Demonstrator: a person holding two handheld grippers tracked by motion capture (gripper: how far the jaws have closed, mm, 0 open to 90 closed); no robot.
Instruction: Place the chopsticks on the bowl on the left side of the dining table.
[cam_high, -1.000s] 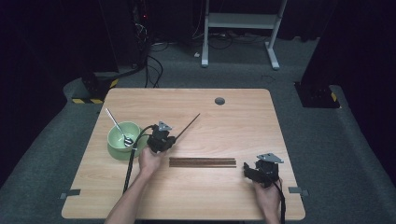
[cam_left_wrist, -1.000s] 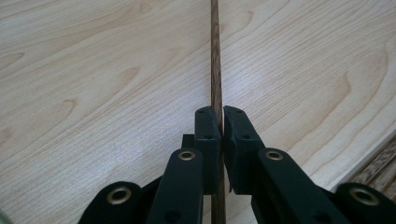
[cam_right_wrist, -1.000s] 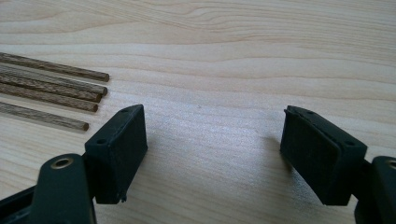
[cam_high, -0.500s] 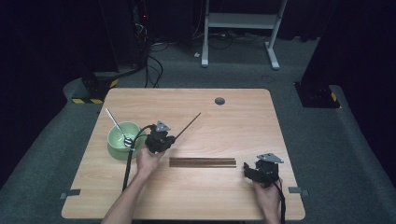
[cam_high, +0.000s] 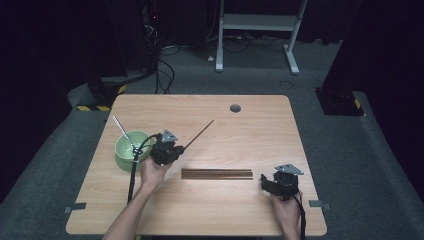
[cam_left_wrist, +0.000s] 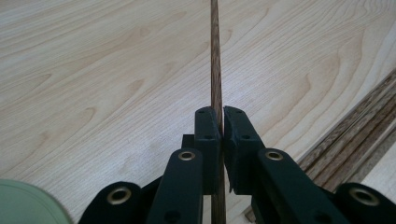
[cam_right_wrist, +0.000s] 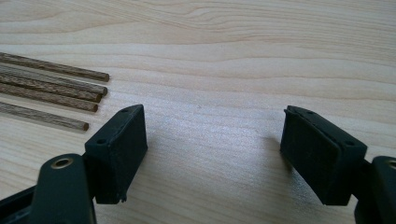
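High view: we hold the left gripper (cam_high: 166, 148) just right of the green bowl (cam_high: 125, 152), at the left-centre of the wooden table (cam_high: 250, 125). Its jaws are pressed together on one wooden stick (cam_high: 199, 135). The stick's long axis runs diagonally; the free end points away from us and to the right, toward the table's far edge, and ends well short of the round grommet hole (cam_high: 235, 108). From the free end to the far and right edges the tabletop is bare wood, so there is open room on that side. The bowl's rim lies near the left edge of the table, which leaves little margin there.

Left gripper view: the stick (cam_left_wrist: 215, 56) passes between the closed pads and runs straight up out of the frame, above the tabletop.

A bundle of sticks (cam_high: 217, 174) lies flat near the table centre, long axis parallel to the near edge. In the right gripper view we count four stick ends (cam_right_wrist: 70, 91) side by side.

We hold the right gripper (cam_high: 272, 186) near the front right corner, just right of the bundle, with its jaws spread wide and nothing between them.

Count: one bowl, one metal utensil (cam_high: 125, 134) leaning in it, one held stick, two grippers.
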